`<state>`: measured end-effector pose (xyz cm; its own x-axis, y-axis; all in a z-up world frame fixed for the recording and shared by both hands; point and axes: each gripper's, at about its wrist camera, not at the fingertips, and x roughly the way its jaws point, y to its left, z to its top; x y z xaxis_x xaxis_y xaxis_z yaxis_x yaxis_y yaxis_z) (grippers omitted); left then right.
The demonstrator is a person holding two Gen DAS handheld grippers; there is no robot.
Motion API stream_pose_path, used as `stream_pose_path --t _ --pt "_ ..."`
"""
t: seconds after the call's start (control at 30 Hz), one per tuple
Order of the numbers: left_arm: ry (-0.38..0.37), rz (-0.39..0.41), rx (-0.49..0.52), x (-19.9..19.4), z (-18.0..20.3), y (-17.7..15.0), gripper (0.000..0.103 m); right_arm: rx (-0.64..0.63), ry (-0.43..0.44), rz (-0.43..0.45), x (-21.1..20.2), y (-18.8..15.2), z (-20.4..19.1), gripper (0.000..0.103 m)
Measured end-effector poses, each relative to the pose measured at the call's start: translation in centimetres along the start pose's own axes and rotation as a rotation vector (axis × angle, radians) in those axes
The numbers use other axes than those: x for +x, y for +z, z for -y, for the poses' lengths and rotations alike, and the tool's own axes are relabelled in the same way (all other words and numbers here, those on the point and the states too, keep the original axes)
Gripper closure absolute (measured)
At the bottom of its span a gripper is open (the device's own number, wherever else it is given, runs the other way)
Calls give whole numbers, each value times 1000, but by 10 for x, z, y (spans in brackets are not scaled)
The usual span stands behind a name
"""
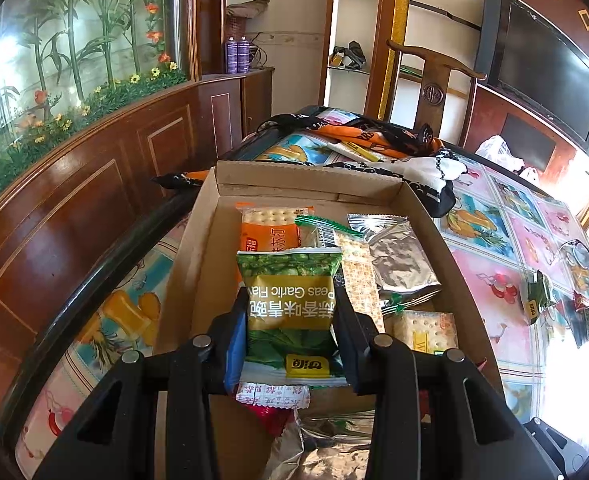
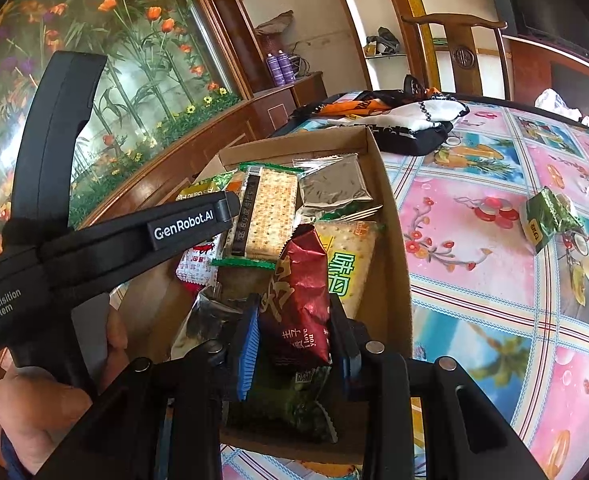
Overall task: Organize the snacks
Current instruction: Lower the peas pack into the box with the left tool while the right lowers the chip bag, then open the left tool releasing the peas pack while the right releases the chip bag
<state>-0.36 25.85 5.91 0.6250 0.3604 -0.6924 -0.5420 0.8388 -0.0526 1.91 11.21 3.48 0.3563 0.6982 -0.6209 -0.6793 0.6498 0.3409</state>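
Observation:
A shallow cardboard box (image 1: pixel 198 248) (image 2: pixel 390 240) on the table holds several snack packs. My left gripper (image 1: pixel 290 304) is shut on a green garlic-peas pack (image 1: pixel 290 300), held over the box. My right gripper (image 2: pixel 294 320) is shut on a dark red foil pack (image 2: pixel 300 304) above the box's near end. In the box lie an orange cracker pack (image 1: pixel 270 232), a long cracker pack (image 2: pixel 268 212), a silver foil pack (image 1: pixel 402 264) (image 2: pixel 334 184) and a yellow-green cracker pack (image 2: pixel 346 264). The left tool's black body (image 2: pixel 106 240), held by a hand (image 2: pixel 42 408), crosses the right wrist view.
One more green pack (image 1: pixel 538 298) (image 2: pixel 550 216) lies loose on the flowered tablecloth (image 2: pixel 474 280) right of the box, beside a pair of glasses (image 1: pixel 586 264). Black, white and orange cloth (image 1: pixel 374 148) is heaped beyond the box. A wooden wall panel (image 1: pixel 74 200) runs along the left.

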Motion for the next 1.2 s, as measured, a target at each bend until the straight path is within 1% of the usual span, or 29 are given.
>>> stream_pose_path --t 0.3,0.43,0.7,0.8,0.83,0.93,1.0,1.03,1.07,1.2 --pt "3 2 2 0 -1 0 65 -18 -19 6 0 -1 -2 67" --pt "6 9 6 0 -4 -1 61 -19 -21 5 -1 -1 -2 67" --pt "12 18 11 -3 -5 0 58 -25 -27 -1 -2 -1 -2 67" --pt "15 22 11 -3 -2 0 54 -25 -29 -4 -2 -1 -2 66" --pt "16 25 11 -4 -3 0 52 -22 -29 -6 -2 -1 -1 66" --pt "16 26 12 -4 -4 1 51 -16 -24 -8 -5 0 0 61" --pt "16 27 11 -4 -4 1 51 -17 -22 -5 -7 1 1 56" --pt "15 27 11 -4 -3 1 51 -22 -22 -5 -9 1 0 51" --pt "14 27 11 -4 -3 1 51 -27 -24 -1 -10 1 0 49" --pt "14 29 5 -3 -3 2 51 -57 -39 34 -23 3 -5 48"
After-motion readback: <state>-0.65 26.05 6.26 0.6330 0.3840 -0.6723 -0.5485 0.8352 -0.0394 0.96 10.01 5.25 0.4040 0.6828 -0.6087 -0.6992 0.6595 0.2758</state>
